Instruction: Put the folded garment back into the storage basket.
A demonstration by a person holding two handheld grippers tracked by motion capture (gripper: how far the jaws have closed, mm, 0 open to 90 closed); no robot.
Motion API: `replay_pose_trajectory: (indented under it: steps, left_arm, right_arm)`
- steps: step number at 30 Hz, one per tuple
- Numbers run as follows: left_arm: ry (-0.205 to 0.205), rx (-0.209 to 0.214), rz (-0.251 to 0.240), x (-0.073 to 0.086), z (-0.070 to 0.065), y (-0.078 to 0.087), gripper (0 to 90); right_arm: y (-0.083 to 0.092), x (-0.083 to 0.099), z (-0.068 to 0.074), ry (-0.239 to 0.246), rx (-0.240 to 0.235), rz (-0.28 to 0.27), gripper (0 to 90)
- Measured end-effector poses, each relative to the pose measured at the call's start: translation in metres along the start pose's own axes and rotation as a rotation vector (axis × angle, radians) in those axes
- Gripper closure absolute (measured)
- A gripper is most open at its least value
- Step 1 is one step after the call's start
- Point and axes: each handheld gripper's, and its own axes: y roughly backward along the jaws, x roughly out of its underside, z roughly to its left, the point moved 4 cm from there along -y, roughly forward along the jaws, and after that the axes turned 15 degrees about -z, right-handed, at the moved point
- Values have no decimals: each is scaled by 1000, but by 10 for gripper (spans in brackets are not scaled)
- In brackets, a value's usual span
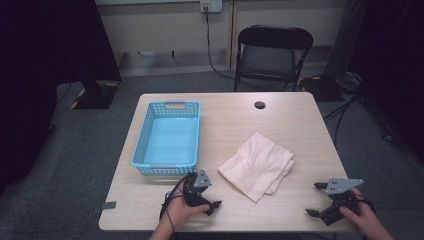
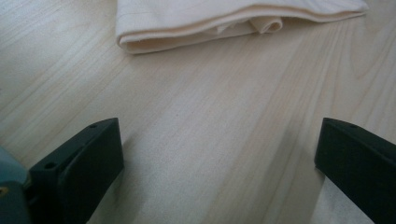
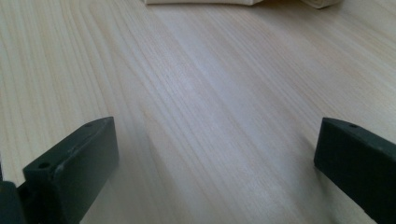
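Cloth [image 1: 257, 165], folded, cream, lies flat on the counter [image 1: 300, 125] right of centre, just beside the blue basket [image 1: 168, 134], which is empty. We hold both grippers low at the near edge, apart from the cloth. Left gripper [image 1: 212, 199] has its jaws spread wide, nothing between them, cloth edge ahead. Right gripper [image 1: 316, 199] likewise gaping and empty. We judge this the approach step; next move calls for closing in on a cloth edge, likely to lift it toward the basket.
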Motion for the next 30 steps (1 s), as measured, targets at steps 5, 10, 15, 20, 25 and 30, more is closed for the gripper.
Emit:
replay_pose_trajectory:
  steps: [5,10,15,20,25,30]
  left_arm:
    - [19,-3,1,-4,0,0,39]
    - [22,13,-12,-13,-2,0,38]
    - [18,32,-9,-24,-5,-6,43]
    - [24,45,-16,-39,-9,-13,54]
    - [30,46,-2,-50,-10,-20,62]
    - [38,47,1,-60,-8,-29,56]
  right_arm:
    - [0,0,0,0,0,0,0]
    - [0,0,0,0,0,0,0]
    - [0,0,0,0,0,0,0]
    - [0,0,0,0,0,0,0]
    - [0,0,0,0,0,0,0]
    - [0,0,0,0,0,0,0]
